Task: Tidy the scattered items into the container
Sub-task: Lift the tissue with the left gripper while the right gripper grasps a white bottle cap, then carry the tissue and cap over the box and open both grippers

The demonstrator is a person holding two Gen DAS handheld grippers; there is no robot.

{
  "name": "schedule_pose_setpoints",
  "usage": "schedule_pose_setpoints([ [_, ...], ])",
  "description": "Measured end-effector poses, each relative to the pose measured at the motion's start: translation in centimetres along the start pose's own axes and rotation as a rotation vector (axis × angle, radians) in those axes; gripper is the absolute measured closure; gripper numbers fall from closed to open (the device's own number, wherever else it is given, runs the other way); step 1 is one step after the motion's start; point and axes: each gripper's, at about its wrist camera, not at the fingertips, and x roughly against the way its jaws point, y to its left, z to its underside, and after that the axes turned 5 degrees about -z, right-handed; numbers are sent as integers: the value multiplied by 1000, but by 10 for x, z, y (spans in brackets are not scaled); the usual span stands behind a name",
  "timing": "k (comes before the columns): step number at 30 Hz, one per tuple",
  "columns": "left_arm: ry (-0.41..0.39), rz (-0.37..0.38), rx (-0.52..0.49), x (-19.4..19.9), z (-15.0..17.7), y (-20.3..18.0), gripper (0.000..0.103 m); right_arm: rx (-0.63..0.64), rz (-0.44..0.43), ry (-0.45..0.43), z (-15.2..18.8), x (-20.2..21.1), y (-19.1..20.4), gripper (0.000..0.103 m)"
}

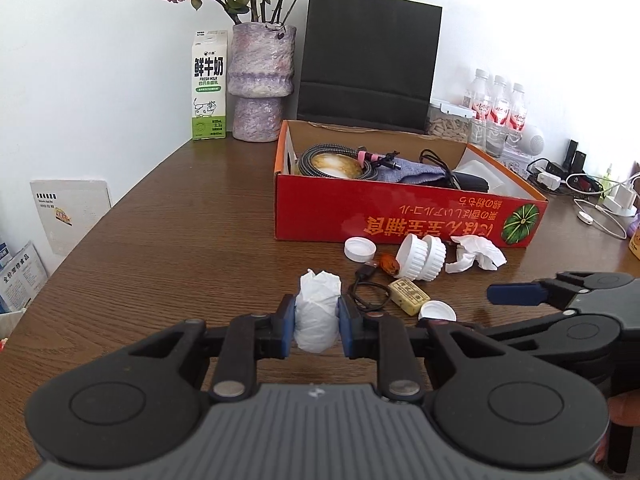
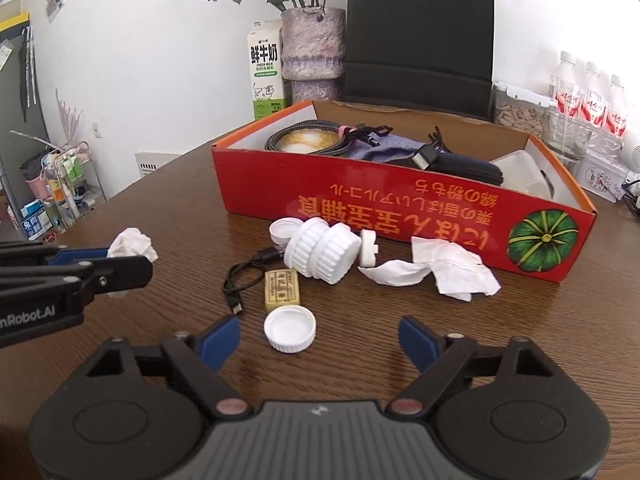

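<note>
1. The left gripper (image 1: 317, 318) clamps one crumpled white tissue wad (image 1: 318, 308) between its blue pads, above the wooden table (image 1: 160, 220).
2. The right gripper (image 2: 319, 338) has its jaws wide apart, with nothing between them; one white bottle cap (image 2: 289, 328) lies just ahead of them.
3. Loose on the table: two bottle caps, the second (image 2: 284, 230) by the box; one ribbed white reel (image 2: 322, 254); one black USB cable (image 2: 244, 276); one yellowish packet (image 2: 282, 287); one flattened tissue (image 2: 436, 274).
4. The red cardboard box (image 2: 400, 216) stands open just behind them, already holding cables and a cloth.
5. Bare table lies left of the box, reaching the table's left edge.
</note>
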Motion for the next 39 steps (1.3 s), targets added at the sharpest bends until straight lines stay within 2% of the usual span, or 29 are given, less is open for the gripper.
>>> schedule_pose_setpoints([
  [2,2,5,5,-3,0,2,80,9,6,6,0,-6,3,44],
  [3,3,7,6,-4,-1,3,80,22,14,-1,1,-7,5,50],
  [5,2,8,7,-4,-1,4,80,34,4,-9,1,-7,7,71],
  [6,2,9,8,-5,0,4,80,40,-1,-10,2,-6,8,76],
  [12,1,8,14,-4,-1,2,80,71,-16,-17,6,1,9,76],
  [23,-21,33,-5,0,-8,-15,80,53,-7,-66,8,25,-7,76],
  [39,-102,74,-23,6,-41,-42,80,59,34,-193,-18,65,-32,76],
])
